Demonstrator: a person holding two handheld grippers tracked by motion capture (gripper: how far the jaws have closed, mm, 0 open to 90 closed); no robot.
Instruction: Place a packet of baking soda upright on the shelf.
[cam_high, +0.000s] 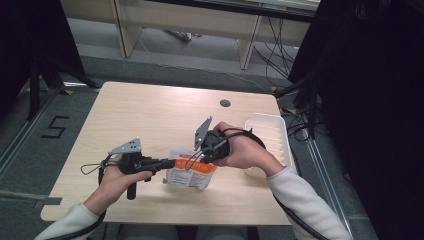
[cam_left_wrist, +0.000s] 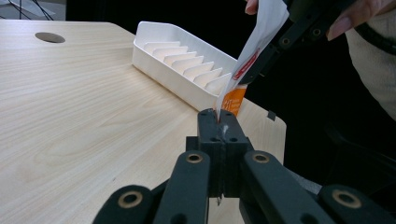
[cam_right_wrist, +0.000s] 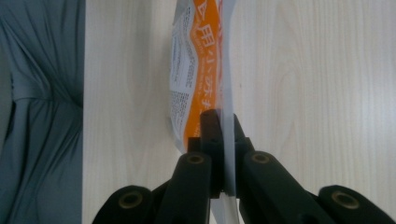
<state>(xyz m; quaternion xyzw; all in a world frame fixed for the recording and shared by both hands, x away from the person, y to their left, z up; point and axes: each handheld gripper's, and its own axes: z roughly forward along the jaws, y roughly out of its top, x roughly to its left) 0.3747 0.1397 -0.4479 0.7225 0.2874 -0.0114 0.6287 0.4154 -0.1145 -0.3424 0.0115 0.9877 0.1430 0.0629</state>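
Note:
An orange and white pouch (cam_high: 190, 172) is held a little above the wooden table (cam_high: 150, 115), near its front middle. My left gripper (cam_high: 170, 162) reaches in level from the left and is shut on the pouch's left edge. In the left gripper view the jaws (cam_left_wrist: 219, 123) pinch a bottom corner of the pouch (cam_left_wrist: 254, 42), which rises up and to the right. My right gripper (cam_high: 196, 159) comes from the right and points down, shut on the pouch's top edge. The right gripper view has its jaws (cam_right_wrist: 219, 116) clamped on the thin seal of the pouch (cam_right_wrist: 196, 70).
A white ridged tray (cam_high: 270, 135) stands at the table's right edge, behind the right hand; its near wall (cam_left_wrist: 163, 77) is close to the pouch. A cable hole (cam_high: 225, 103) sits at the back middle. The table's front edge (cam_right_wrist: 85, 93) runs just below the pouch.

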